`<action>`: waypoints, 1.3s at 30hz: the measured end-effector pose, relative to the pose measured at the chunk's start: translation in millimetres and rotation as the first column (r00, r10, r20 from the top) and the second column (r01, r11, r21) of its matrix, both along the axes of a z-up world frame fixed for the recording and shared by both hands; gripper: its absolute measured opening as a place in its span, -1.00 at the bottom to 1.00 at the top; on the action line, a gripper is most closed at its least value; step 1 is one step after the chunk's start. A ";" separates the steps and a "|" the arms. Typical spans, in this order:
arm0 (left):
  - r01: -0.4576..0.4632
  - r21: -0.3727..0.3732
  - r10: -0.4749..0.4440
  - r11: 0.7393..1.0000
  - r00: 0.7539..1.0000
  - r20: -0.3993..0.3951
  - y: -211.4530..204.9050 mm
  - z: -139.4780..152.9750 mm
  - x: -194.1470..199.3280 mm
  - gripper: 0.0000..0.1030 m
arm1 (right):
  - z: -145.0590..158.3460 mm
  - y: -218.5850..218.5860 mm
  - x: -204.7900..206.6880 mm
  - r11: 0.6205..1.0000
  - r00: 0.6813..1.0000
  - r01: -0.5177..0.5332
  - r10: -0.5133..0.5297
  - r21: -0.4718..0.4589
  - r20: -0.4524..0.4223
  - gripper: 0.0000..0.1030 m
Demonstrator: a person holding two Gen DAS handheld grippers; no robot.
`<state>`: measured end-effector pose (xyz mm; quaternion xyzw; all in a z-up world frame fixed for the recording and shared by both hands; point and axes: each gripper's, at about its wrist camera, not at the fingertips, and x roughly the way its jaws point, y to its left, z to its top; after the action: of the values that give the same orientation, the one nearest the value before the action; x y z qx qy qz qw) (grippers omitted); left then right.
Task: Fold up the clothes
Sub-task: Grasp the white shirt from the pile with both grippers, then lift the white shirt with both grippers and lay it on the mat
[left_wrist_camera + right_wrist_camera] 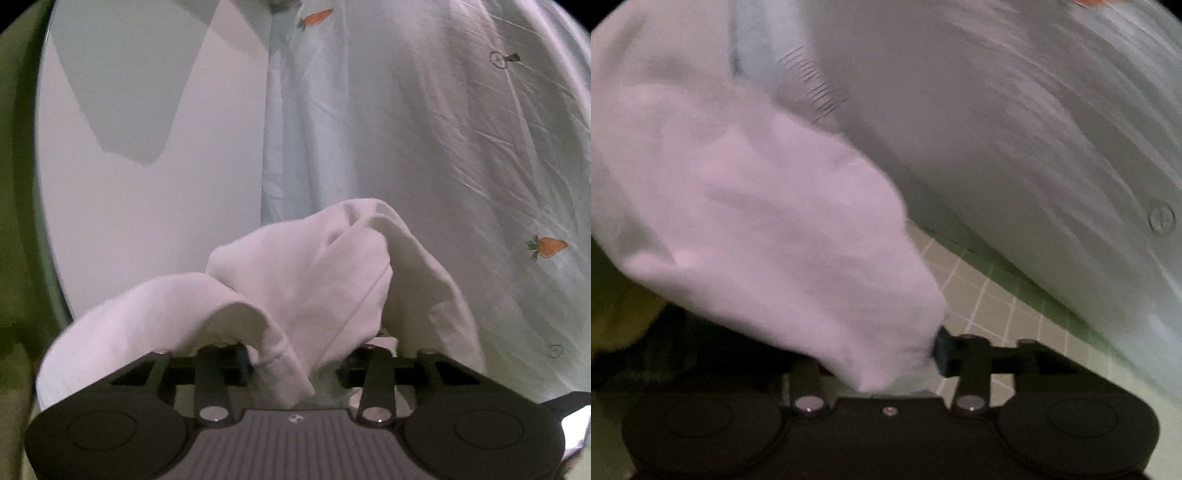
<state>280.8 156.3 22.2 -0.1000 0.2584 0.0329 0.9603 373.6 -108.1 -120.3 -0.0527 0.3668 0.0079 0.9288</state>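
Cloth fills both of our wrist views, yet each tells a different part. From the left wrist we see the round white table (147, 192) with a pale, creased carrot-printed sheet (443, 147) spread over its right half, small orange carrots and a stitched button showing on it. The soft white cotton garment (303, 280) is heaped at that table's near edge, its hemmed, rounded folds draped over our left gripper (295, 363); fabric sits between the black fingers, which are drawn partly together and appear to pinch it.

Only the right wrist view shows the pale green tiled floor (990, 306) below the table's rim, and it is blurred. There the same white garment (768, 221) hangs in a smooth, bulging fold over our right gripper (882, 369). One dark pad (943, 350) presses the cloth's edge; the other finger is buried beneath it, so the narrowed jaws seem closed on the fabric.
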 end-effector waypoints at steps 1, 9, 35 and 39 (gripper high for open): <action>-0.010 0.006 0.010 1.000 1.000 0.010 -1.7 1.9 -1.3 -0.30 | 5.2 -6.0 -4.8 1.000 0.999 0.021 -0.022 0.021 0.024 -0.57; -0.060 0.060 0.050 0.996 0.986 0.156 -20.7 47.3 -16.3 -0.51 | 57.2 -54.0 -63.6 0.979 0.960 0.177 -0.194 0.104 0.201 -0.67; 0.239 0.116 -0.265 0.964 0.866 0.424 -308.6 146.9 -129.6 -0.78 | 142.8 -319.7 -299.7 0.819 0.722 0.536 -0.571 0.206 0.391 -0.69; 0.277 0.045 -0.274 0.960 0.891 0.362 -361.6 129.5 -152.1 -0.77 | 161.3 -391.2 -336.5 0.793 0.676 0.580 -0.597 0.188 0.432 -0.69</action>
<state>128.7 -205.3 151.7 -0.0703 0.0874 -0.1234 0.9860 37.1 -499.3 41.0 0.0842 0.1274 -0.2974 0.9424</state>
